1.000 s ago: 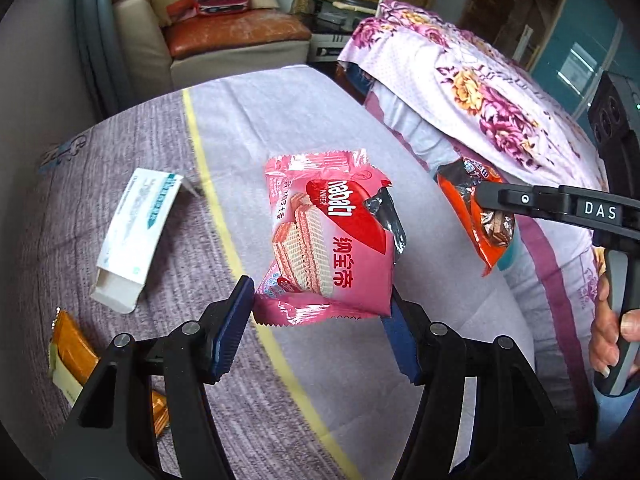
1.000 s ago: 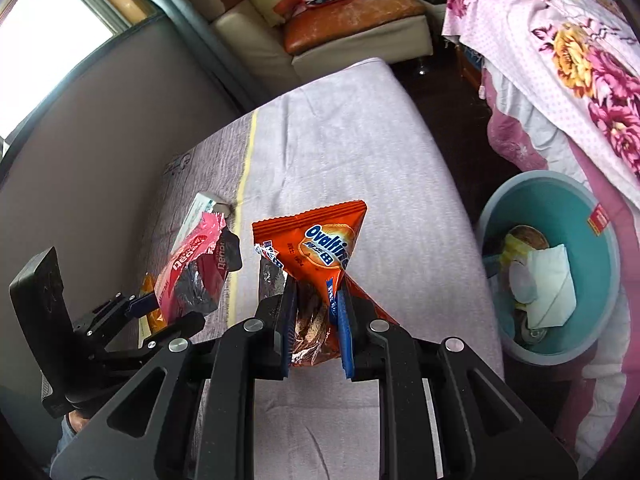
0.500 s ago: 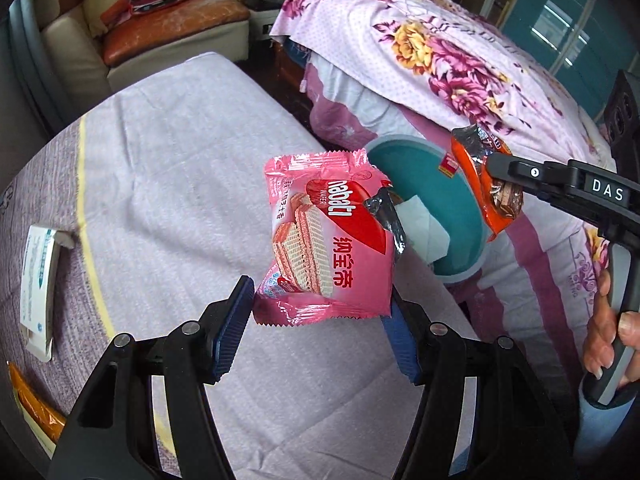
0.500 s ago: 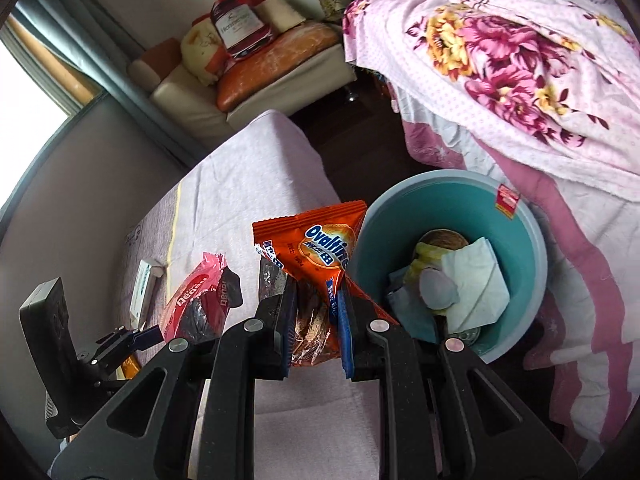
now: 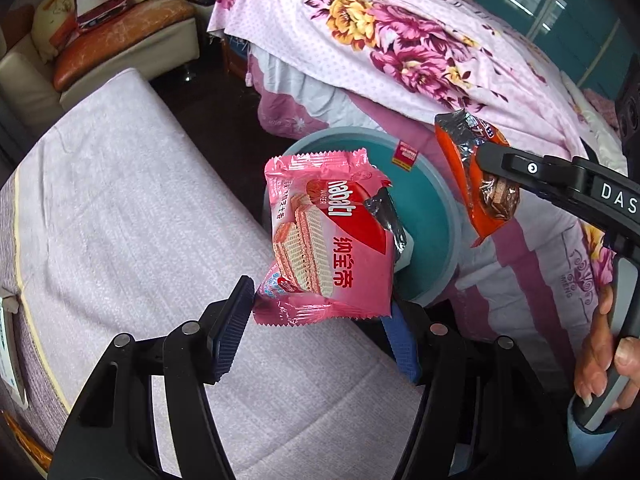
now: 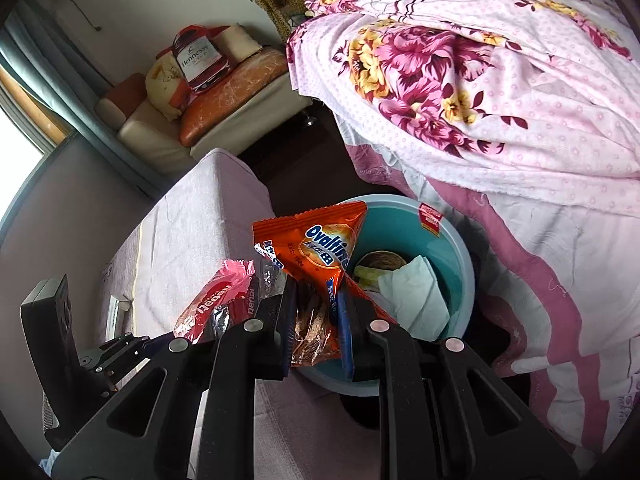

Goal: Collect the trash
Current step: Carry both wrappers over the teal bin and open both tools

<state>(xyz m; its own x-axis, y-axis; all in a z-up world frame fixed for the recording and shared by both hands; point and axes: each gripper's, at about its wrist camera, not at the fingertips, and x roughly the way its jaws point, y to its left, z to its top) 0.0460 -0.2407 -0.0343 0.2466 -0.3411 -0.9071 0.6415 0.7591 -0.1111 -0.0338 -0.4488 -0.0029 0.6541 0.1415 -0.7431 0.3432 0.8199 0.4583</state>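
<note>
My left gripper (image 5: 320,320) is shut on a pink Nabati wafer wrapper (image 5: 328,240) and holds it in the air in front of the teal trash bin (image 5: 436,216). My right gripper (image 6: 316,316) is shut on an orange Ovaltine wrapper (image 6: 320,248), held just above the near rim of the teal bin (image 6: 452,240). The bin holds white tissue (image 6: 416,296) and other trash. The orange wrapper (image 5: 476,176) and the right gripper also show at the right of the left wrist view. The pink wrapper (image 6: 216,300) shows at the left of the right wrist view.
A low bench with a lilac cover (image 5: 120,208) lies to the left of the bin. A bed with a floral pink quilt (image 5: 400,40) rises behind the bin. A sofa with cushions (image 5: 120,32) stands at the back. A white box (image 5: 8,344) lies at the bench's left edge.
Both grippers have swung right, away from the bench, with their wrappers. The teal bin has come into view and now sits right under the orange wrapper.
</note>
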